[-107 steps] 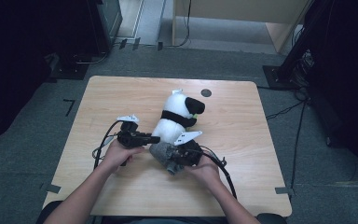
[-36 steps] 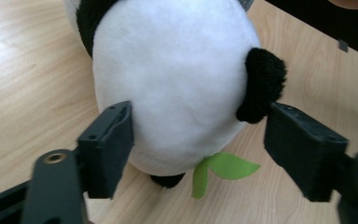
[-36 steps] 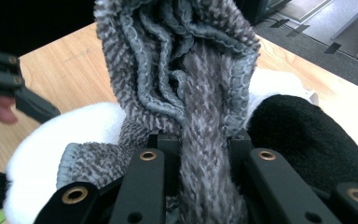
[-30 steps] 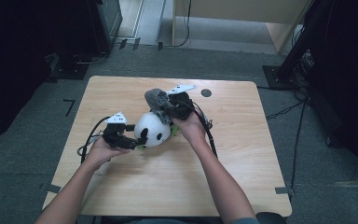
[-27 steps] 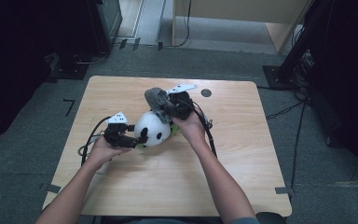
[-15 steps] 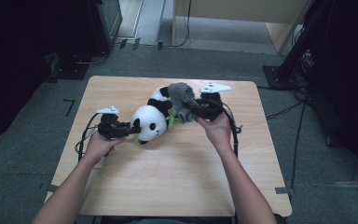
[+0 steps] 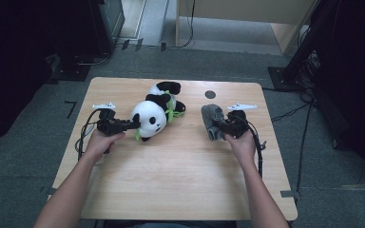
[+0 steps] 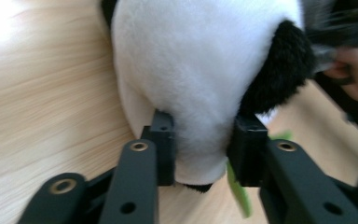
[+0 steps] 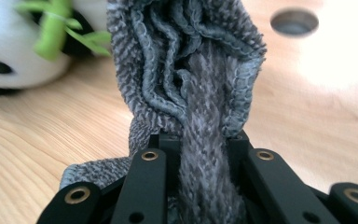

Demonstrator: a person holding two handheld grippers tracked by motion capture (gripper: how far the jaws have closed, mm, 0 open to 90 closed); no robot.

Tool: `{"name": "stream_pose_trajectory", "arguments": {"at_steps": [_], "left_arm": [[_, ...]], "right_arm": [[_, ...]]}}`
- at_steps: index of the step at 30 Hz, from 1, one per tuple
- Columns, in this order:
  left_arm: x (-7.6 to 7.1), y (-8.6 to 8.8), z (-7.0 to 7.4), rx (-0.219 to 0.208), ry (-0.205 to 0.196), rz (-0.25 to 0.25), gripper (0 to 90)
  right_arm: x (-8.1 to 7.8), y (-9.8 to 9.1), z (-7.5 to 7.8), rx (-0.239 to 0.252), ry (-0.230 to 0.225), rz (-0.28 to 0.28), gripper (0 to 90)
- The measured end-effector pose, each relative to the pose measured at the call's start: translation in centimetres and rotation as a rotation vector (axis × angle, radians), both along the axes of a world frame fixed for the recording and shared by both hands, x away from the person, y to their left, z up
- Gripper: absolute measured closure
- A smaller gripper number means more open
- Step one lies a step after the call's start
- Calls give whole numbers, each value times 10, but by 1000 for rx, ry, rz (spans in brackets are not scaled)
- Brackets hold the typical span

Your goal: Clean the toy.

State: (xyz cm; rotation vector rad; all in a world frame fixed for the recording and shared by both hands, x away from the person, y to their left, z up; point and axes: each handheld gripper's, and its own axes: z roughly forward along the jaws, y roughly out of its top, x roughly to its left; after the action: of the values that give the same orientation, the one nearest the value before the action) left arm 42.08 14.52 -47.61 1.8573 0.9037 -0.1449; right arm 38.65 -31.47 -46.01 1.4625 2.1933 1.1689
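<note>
A black-and-white panda plush point(image 7: 152, 116) with a green leaf sprig lies on the wooden table point(image 7: 171, 180), head toward the left. My left gripper point(image 7: 134, 124) comes at the head from the left. Its jaws have just been closing, and in the left gripper view the pads point(image 8: 164, 140) press into the white fur of the panda point(image 8: 200, 70). To the right, apart from the panda, my right gripper point(image 7: 217, 127) is shut on a bunched grey towel point(image 7: 211, 118). In the right gripper view the towel point(image 9: 191, 70) rises in folds between the jaws.
A round hole point(image 7: 210, 94) is cut in the table behind the towel, also seen as the hole point(image 9: 294, 22). Black cables trail from both grippers across the tabletop. Dark stands and floor surround the table.
The right gripper carried the grey towel off the panda, to the right and down toward the table. The left gripper's jaws closed on the panda's head and shifted slightly left.
</note>
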Motion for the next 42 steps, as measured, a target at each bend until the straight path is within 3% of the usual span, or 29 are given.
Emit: {"name": "stream_pose_trajectory", "arguments": {"at_steps": [2, 4, 8, 11, 17, 21, 24, 30, 35, 37, 42], "left_arm": [[-2, -2, 2, -19, -1, -30, 701], [-2, -1, 2, -76, 23, -67, 711], [-1, -1, -1, -7, 14, -67, 703], [2, 3, -4, 22, -4, -21, 659], [0, 3, -2, 103, -111, 48, 450], [-1, 10, 0, 143, -172, 132, 405], [2, 18, 0, 167, -183, 193, 403], [7, 26, -7, 165, -171, 208, 427], [11, 33, -11, 158, -158, 245, 418], [12, 37, -14, 156, -136, 255, 418], [14, 39, -17, 178, -143, 264, 404]], "right_arm": [[1, -2, -5, -6, 14, 1, 769], [1, -3, -6, -18, 15, -4, 769], [2, -8, -9, -14, 25, -18, 769], [3, -10, -16, -31, 44, -26, 769], [4, -9, -24, -71, 66, -29, 764], [3, -10, -28, -87, 61, -34, 754], [3, -13, -31, -87, 59, -45, 744], [7, -12, -39, -105, 111, -58, 736], [10, -10, -42, -105, 113, -52, 724], [10, -9, -42, -107, 106, -53, 723], [11, -8, -47, -99, 92, -49, 710]]}}
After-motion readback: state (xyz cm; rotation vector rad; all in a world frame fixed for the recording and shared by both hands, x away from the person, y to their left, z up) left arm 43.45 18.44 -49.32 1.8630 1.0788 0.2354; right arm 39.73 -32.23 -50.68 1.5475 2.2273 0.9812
